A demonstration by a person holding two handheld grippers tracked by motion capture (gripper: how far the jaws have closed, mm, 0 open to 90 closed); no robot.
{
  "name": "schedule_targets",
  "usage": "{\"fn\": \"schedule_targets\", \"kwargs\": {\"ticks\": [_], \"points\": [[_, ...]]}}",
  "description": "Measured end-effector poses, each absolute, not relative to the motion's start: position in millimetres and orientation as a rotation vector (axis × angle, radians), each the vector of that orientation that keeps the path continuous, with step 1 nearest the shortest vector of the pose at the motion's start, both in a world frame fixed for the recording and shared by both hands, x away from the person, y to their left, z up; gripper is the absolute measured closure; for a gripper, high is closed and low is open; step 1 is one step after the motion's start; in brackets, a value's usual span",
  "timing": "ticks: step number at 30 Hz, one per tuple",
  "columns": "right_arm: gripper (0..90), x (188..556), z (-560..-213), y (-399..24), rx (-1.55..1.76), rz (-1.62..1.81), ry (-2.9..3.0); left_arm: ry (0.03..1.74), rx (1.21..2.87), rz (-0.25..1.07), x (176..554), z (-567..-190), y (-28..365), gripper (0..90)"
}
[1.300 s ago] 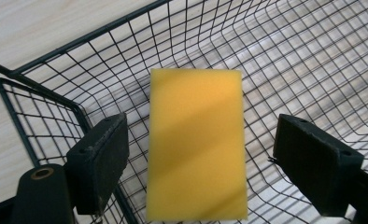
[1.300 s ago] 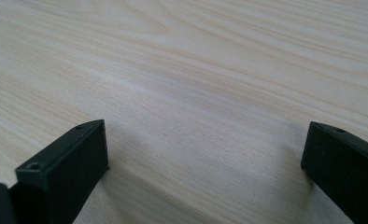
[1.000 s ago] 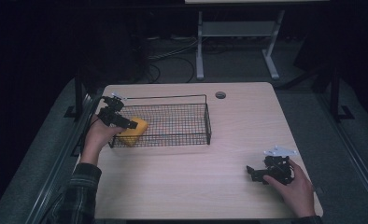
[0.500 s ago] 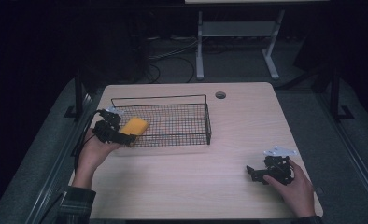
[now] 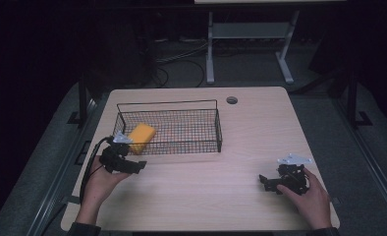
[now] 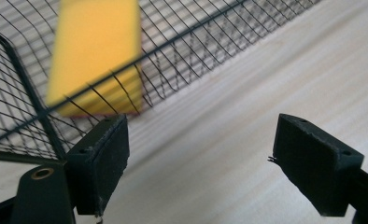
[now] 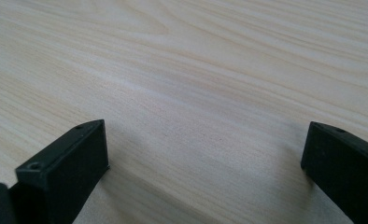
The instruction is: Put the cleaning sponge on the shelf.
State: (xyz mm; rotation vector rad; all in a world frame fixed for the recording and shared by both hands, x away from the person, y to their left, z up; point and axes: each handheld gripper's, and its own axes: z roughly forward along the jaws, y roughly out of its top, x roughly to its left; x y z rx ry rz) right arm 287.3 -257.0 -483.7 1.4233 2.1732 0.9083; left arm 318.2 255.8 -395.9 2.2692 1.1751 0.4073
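Observation:
A yellow sponge (image 5: 141,137) lies in the left end of the black wire basket (image 5: 216,129); the left gripper view shows the sponge (image 6: 95,51) behind the basket's mesh (image 6: 210,37). My left gripper (image 5: 137,167) rests on the table just in front of the basket's left corner, open and empty (image 6: 201,175). Near the table's front right my right gripper (image 5: 265,183) lies open, with bare wood between its jaws (image 7: 205,172).
The light wooden table (image 5: 201,196) has a round cable hole (image 5: 232,100) at the back. A white desk frame (image 5: 245,39) stands on the dark floor behind. Cable trails from the left gripper over the table's left edge.
My left gripper let go of the sponge inside the basket, then drew back toward the person and down to the table in front of the basket. The right gripper stayed still.

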Motion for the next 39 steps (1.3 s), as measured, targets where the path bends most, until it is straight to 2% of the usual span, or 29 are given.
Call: {"fn": "schedule_targets", "kwargs": {"ticks": [16, 28, 39], "points": [[0.0, 287, -484, -257, 1.421, 0.909, 2.174, 1.148, 2.293, 0.409, 290, -439, 260, 17.9], [0.0, 287, -484, -257, 1.421, 0.909, 2.174, 1.125, 2.304, 0.412, 280, -457, 258, 16.3], [0.0, 287, -484, -257, 1.421, 0.909, 2.174, 1.099, 2.228, 0.417, 277, -466, 264, 13.1]]}}
